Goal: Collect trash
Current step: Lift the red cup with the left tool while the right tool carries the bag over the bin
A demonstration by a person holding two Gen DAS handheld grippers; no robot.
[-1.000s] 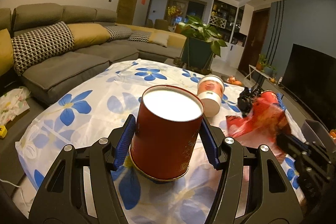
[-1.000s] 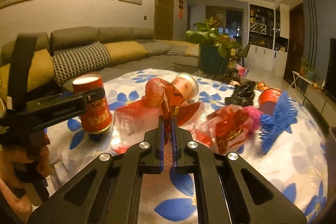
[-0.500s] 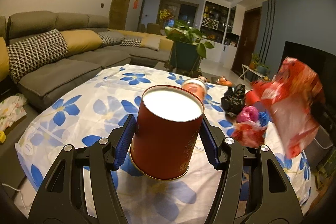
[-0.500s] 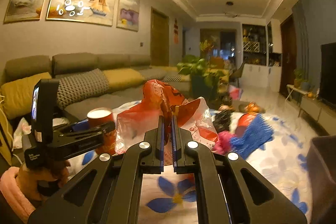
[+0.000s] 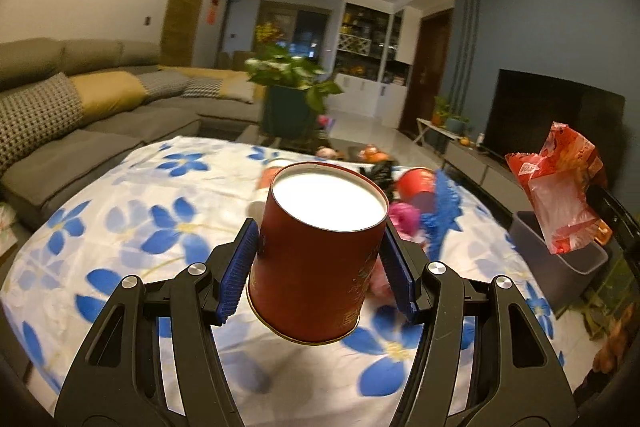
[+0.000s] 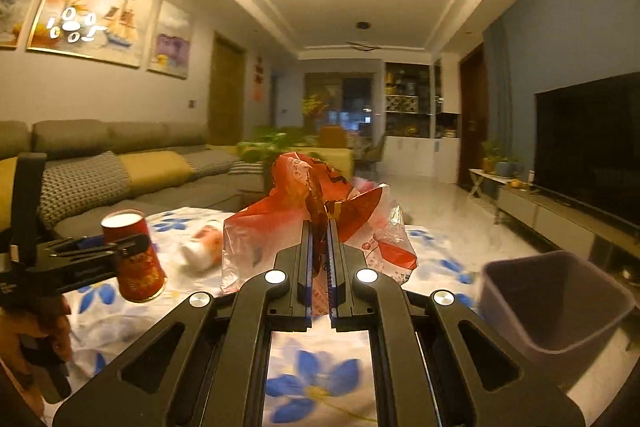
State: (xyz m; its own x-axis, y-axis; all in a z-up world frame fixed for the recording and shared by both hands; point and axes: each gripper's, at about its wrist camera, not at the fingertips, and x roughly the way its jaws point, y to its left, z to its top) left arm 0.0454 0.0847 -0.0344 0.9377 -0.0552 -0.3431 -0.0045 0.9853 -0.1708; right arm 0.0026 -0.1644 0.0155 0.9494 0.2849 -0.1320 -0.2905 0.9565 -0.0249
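Red cup [image 5: 320, 255] and bag [image 6: 320, 227] beside bin rim [image 6: 560, 267]

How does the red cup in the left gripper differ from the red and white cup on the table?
The red cup is off the tablecloth, clamped in the left gripper and tilted but roughly upright; the red and white cup lies on its side on the tablecloth, untouched. The held cup is dark red all over with gold print; the lying one looks paler, with white at its near end. Both are paper cups.

Home living room: grey sofa [image 6: 120, 163], television [image 6: 588, 139], wall paintings [image 6: 92, 15].
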